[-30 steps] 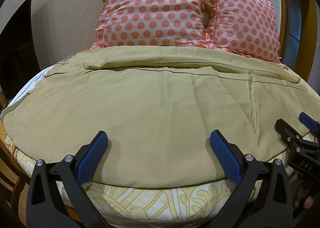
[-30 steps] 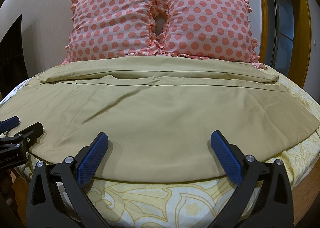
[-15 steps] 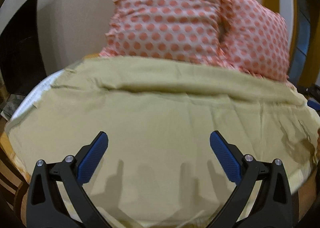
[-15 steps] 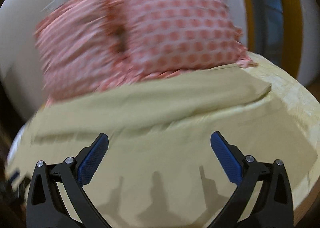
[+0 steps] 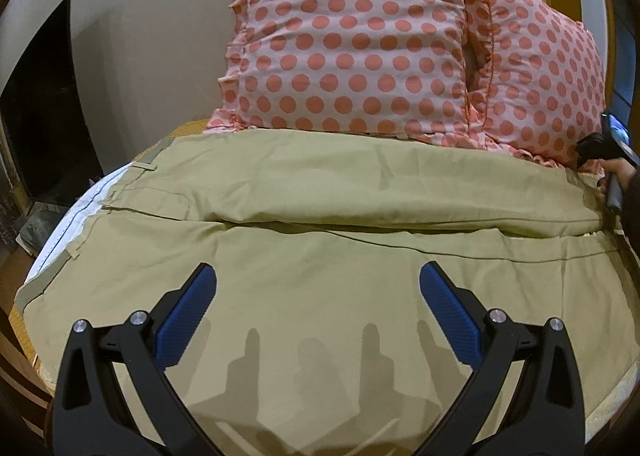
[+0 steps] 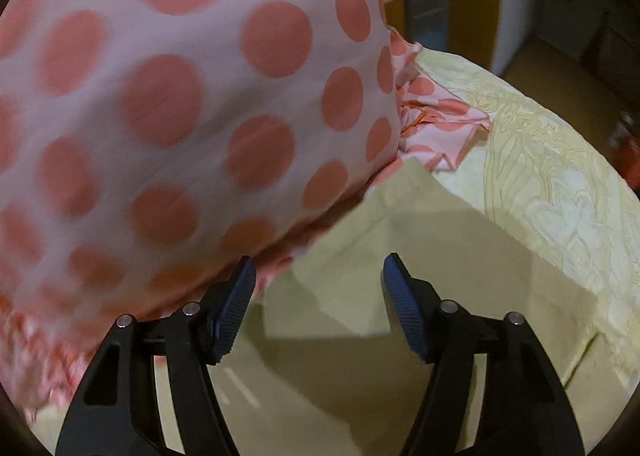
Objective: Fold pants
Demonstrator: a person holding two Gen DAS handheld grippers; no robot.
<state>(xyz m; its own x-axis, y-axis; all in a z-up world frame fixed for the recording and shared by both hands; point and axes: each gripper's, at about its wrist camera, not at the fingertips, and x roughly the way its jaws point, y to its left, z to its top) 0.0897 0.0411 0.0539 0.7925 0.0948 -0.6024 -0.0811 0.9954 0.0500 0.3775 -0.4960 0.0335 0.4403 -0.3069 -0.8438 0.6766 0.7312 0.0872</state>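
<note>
Khaki pants [image 5: 320,256] lie spread across the bed, legs side by side, waistband at the left [image 5: 80,223]. My left gripper [image 5: 318,296] is open and empty, low over the near leg. My right gripper [image 6: 320,288] is open, narrower than before, over the far leg's hem corner [image 6: 400,215] beside a pillow. Its handle and the hand holding it show at the right edge of the left wrist view [image 5: 612,175].
Two pink polka-dot pillows [image 5: 360,47] stand against the wall behind the pants; one fills the right wrist view [image 6: 180,115]. A yellow patterned bedsheet [image 6: 560,195] covers the bed. A dark opening [image 5: 40,115] is at the left.
Both grippers moved forward over the pants from the bed's front edge. The right one went far right to the hem by the pillow and its jaws narrowed.
</note>
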